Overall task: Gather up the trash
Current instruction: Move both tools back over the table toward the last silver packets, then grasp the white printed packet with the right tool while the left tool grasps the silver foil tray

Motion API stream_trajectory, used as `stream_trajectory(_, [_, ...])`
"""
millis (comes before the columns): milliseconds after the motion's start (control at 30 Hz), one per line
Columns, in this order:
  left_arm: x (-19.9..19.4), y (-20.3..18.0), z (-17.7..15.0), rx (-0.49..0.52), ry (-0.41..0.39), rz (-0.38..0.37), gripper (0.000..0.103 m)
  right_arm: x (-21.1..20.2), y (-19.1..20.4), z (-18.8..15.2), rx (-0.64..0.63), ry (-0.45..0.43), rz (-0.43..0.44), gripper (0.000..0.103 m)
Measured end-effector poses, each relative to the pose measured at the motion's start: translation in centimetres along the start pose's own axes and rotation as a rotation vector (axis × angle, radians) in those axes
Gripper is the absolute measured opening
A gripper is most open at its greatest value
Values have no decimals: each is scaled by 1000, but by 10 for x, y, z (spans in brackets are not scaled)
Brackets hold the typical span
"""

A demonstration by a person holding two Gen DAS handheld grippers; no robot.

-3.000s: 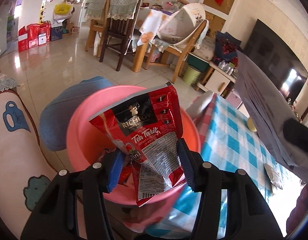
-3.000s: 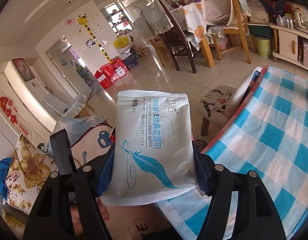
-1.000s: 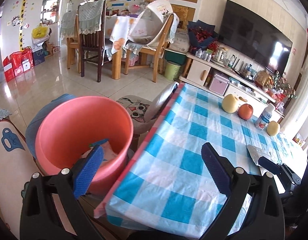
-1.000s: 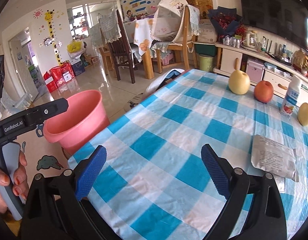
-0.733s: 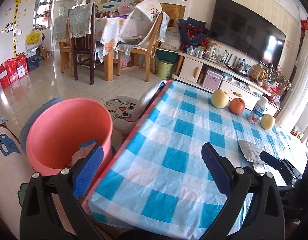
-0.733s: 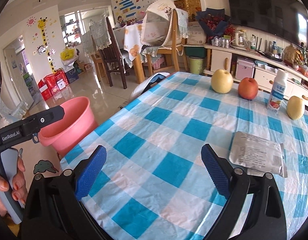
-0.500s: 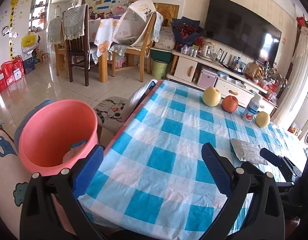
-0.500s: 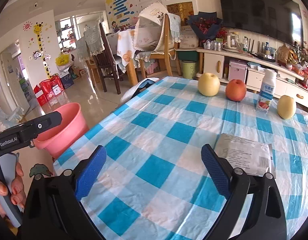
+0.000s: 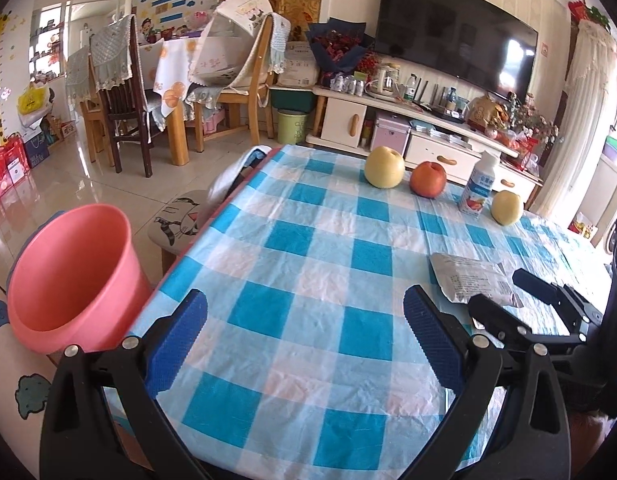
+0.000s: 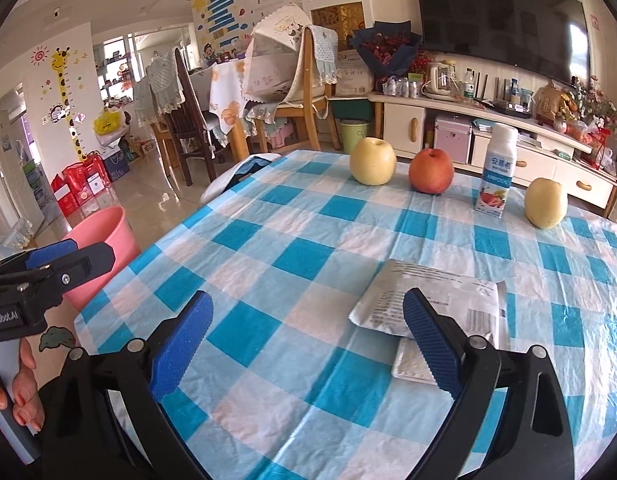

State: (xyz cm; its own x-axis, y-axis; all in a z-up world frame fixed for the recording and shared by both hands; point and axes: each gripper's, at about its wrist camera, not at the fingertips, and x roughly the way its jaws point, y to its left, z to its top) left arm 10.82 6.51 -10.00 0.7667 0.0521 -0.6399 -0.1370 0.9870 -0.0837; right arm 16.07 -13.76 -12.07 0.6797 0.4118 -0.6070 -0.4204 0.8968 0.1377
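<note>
Foil wipes packet: judged light, floppy, slippery; best pinched at near edge. Right gripper, left gripper spread wide, nothing held.

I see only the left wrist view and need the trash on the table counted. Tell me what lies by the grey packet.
Observer: A smaller white packet peeks out from under the grey packet's near edge.
Operator: Report the right hand-held gripper.
Observer: The right hand-held gripper is open and empty. Its right finger hides part of both packets.
Operator: Say what is at the left one's handle.
Observer: A hand wraps the handle of the left hand-held gripper, near the table's corner by the pink bucket.
</note>
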Motion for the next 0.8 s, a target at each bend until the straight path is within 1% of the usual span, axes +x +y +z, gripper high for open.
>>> stream_trajectory(100, [6,-12,-4,21,13,-17,99,1,-30,2,55,9,-12,95])
stream_trajectory(267, [20,-36,-15,78,45,-48,99,5,-103,3,228,41,-25,95])
stream_trajectory(333, [26,-48,-19,110,59,-59,99,12,-126,4,252,67,-8,95])
stream_trajectory(400, [30,-57,-23,133,72,-73,99,19,-137,4,216,95,-22,95])
stream_trajectory(467, [32,-64,-28,155,77,-84,99,29,-142,3,180,140,-7,95])
stream_trajectory(500, [34,-68,-30,165,82,-85,99,36,-142,2,165,161,5,95])
stream_trajectory(567, [39,-71,-34,172,100,-87,99,47,-137,1,118,192,-10,95])
stream_trajectory(633, [45,-73,-37,170,121,-99,99,54,-123,1,27,202,13,95])
stream_trajectory(733, [50,-78,-42,173,140,-110,99,62,-101,2,-162,201,-2,95])
stream_trajectory(800, [52,-81,-45,178,150,-120,99,70,-98,-2,-226,234,-10,95])
